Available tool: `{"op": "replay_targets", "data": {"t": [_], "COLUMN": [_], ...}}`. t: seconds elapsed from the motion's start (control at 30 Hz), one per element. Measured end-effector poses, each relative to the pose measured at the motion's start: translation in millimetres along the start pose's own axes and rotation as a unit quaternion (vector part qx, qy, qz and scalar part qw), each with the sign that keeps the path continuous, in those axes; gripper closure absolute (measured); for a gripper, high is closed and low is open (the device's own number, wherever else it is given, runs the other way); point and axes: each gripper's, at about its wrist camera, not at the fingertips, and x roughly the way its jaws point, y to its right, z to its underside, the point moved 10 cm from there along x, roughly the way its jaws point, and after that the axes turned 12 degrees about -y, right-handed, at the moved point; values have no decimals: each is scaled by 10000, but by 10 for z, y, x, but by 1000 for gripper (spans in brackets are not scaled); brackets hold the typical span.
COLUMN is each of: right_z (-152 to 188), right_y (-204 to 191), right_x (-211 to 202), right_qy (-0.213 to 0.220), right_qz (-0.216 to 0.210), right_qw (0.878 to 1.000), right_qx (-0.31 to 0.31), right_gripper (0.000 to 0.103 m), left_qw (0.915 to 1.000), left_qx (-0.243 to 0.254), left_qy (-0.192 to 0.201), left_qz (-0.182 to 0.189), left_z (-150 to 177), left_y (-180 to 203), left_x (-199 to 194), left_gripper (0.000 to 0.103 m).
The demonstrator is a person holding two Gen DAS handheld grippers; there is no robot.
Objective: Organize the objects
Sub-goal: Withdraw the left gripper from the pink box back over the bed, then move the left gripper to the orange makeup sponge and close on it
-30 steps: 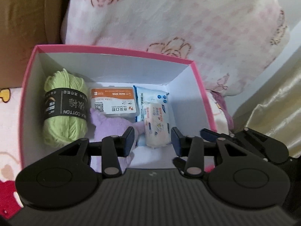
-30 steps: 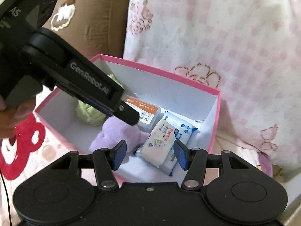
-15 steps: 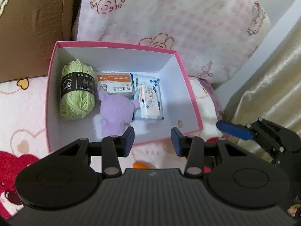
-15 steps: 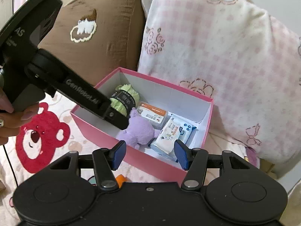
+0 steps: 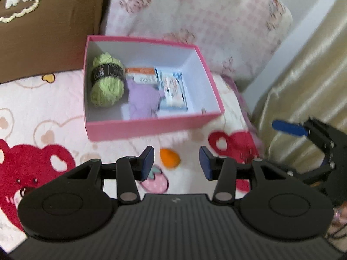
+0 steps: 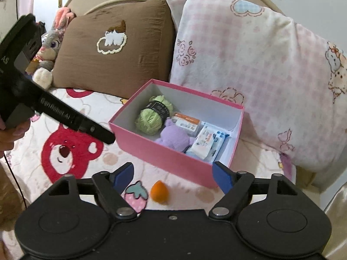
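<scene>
A pink box [image 5: 149, 127] [image 6: 164, 151] sits on the bed in front of the pillows. It holds a green yarn ball [image 5: 106, 82] [image 6: 153, 114], a purple plush toy [image 5: 142, 99] [image 6: 173, 136], an orange-and-white pack [image 5: 142, 74] [image 6: 186, 123] and a wipes pack [image 5: 173, 88] [image 6: 206, 143]. An orange egg-shaped sponge [image 5: 170, 161] [image 6: 159, 191] lies on the blanket in front of the box. My left gripper [image 5: 176, 165] is open and empty above the sponge. My right gripper [image 6: 173, 176] is open and empty, held back from the box.
A brown pillow [image 6: 117, 49] and a pink checked pillow [image 6: 260, 69] stand behind the box. A plush rabbit [image 6: 48, 49] sits at the far left. A gold curtain [image 5: 303, 65] hangs at the right. The blanket [image 6: 71, 149] has red bear prints.
Both grippers have pulled back and up from the box. The box now looks smaller, and the orange sponge on the blanket has come into view.
</scene>
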Motion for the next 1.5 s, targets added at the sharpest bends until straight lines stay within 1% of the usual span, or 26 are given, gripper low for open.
{"op": "replay_targets", "data": {"t": [0.1,0.2,0.3,0.37,0.47,0.57,0.7,0.77,0.83,0.9,1.0,1.07,1.13,1.2,1.27,1.37,1.43,1.5], "right_z": [104,192,281,348,415,478,559,593,623,641,628,624,629,634,641,677,724,774], "right_y": [-104,-181,-248,-326,-437,-511,-579,-601,-621,-632,-635,-621,-579,-524,-471,-380,-347,-314], "right_x": [-46,-72,-48,-9,2,17,112,186,259,320,375,441,532,625,723,891,1057,1183], "right_qy": [-33,-17,-39,-61,91,231,216,177,191,295,623,699,741,737,752,656,419,371], "right_qz": [-137,-135,-208,-355,-468,-561,-607,-561,-537,-506,-423,-363,-209,-83,-93,-132,-153,-182], "right_qw": [9999,9999,9998,9993,9987,9981,9979,9982,9983,9982,9970,9966,9966,9968,9968,9977,9990,9991], "right_qx": [-22,-43,-41,-118,-163,-115,-100,-113,-134,-158,-204,-234,-276,-294,-261,-65,3,117], "right_gripper": [18,17,17,17,17,17,16,16,16,16,16,16,16,16,16,16,16,16], "left_qw": [9998,9992,9989,9987,9985,9988,9986,9987,9991,9993,9995,9997,9998,9998,9998,9994,9993,9994], "left_qx": [116,225,263,286,281,283,386,382,331,284,228,197,182,153,102,78,124,140], "left_qy": [-172,-330,-381,-411,-469,-397,-323,-301,-270,-255,-217,-146,-59,16,117,326,346,297], "left_qz": [-14,-74,-52,-33,-51,-54,-182,-159,-79,-18,46,75,81,97,124,117,29,-48], "left_z": [146,292,393,459,528,555,606,628,639,647,631,613,585,551,520,468,452,460], "left_y": [56,93,111,109,73,36,13,4,-9,-21,-43,-57,-69,-92,-114,-145,-152,-157], "left_x": [-8,7,32,64,110,115,165,207,271,330,428,474,518,554,597,668,737,826], "left_gripper": [59,58,55,54,54,51,51,46,45,43,42,40,40,38,31,30,30,30]}}
